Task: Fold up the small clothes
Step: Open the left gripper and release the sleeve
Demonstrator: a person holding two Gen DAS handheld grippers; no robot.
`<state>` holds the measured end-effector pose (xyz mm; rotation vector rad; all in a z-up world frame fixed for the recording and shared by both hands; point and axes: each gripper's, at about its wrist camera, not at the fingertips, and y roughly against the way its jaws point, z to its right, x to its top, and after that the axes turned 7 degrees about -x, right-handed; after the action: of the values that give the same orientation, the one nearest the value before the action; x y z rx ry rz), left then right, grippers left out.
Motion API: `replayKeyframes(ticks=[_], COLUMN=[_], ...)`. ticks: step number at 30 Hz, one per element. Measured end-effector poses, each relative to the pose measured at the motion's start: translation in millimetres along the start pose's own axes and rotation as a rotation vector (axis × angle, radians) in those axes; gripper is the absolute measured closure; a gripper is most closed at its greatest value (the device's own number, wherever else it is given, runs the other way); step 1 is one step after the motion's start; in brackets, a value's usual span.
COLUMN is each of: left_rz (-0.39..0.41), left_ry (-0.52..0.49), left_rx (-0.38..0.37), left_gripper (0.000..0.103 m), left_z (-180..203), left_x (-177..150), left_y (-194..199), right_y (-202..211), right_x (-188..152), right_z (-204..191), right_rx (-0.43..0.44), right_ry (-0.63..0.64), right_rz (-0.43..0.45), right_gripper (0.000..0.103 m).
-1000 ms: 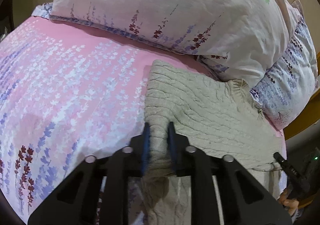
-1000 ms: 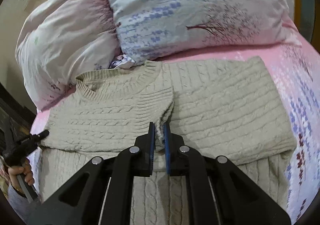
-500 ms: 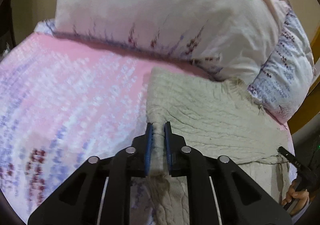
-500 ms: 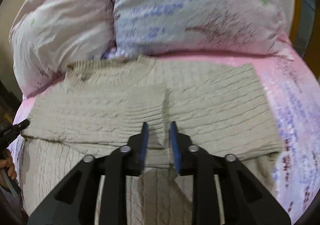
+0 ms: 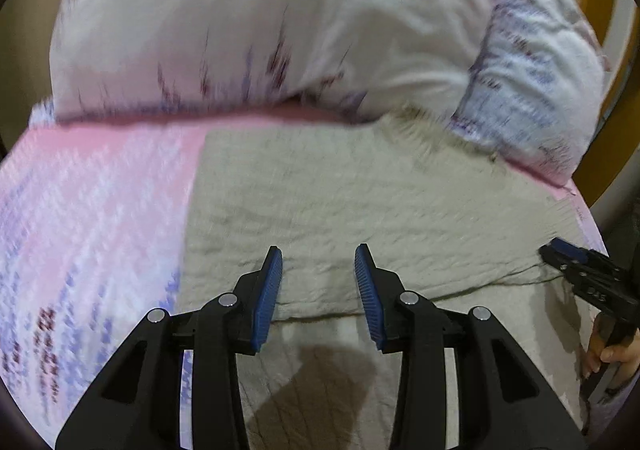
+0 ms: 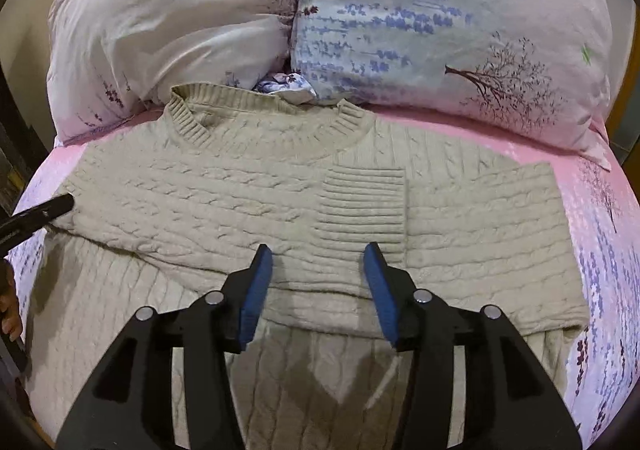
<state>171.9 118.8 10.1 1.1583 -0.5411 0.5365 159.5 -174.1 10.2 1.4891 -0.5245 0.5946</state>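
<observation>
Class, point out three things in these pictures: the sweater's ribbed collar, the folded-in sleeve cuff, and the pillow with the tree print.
ribbed collar point(image 6: 188, 120), right wrist view, left side of neckband
sleeve cuff point(image 6: 364, 202), right wrist view, ribbed middle
pillow point(image 6: 460, 10), right wrist view, upper face

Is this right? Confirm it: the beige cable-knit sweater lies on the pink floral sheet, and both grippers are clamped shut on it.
Not quite. The sweater lies on the sheet, but both grippers are open, having just released it, as both wrist views show.
</observation>
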Motion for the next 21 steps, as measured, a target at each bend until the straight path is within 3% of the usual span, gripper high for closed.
replayKeyframes(ticks=[4,8,10,12,16,21], left_rz=[0.005,0.006,0.007,0.019,0.028,-0.01], left_ry=[0.042,0.062,0.091,0.111,0.157,0.201], left_rx=[-0.032,-0.05,-0.082,-0.113,-0.162,-0.199], left_gripper=[0.064,0.064,0.064,0.063,0.048,0.048], left_z=[-9.3,-10.4,-13.3,-17.8,-38.9,-54.6], left_x=[-2.5,-4.3,-7.8,-13.5,-39.1,-80.8], left_y=[0.3,3.7,14.8,33.1,76.0,101.6], right_y=[-6.0,-9.5,-4.2,14.3,54.2,72.9], right_x=[-2.3,-2.8,-5.6,-13.7,-44.3,-91.3], right_z=[-0.1,6.5,21.3,40.8,87.0,146.8], right_rx=[-0.01,0.047,0.128,0.169,0.149,0.166], right_ry=[0.009,0.0,-0.068,-0.125,-0.165,-0.29], right_rz=[-0.01,0.013,0.004,0.027,0.081,0.025], right_gripper=[0.051,0.049,0.048,0.037,0.033,0.033])
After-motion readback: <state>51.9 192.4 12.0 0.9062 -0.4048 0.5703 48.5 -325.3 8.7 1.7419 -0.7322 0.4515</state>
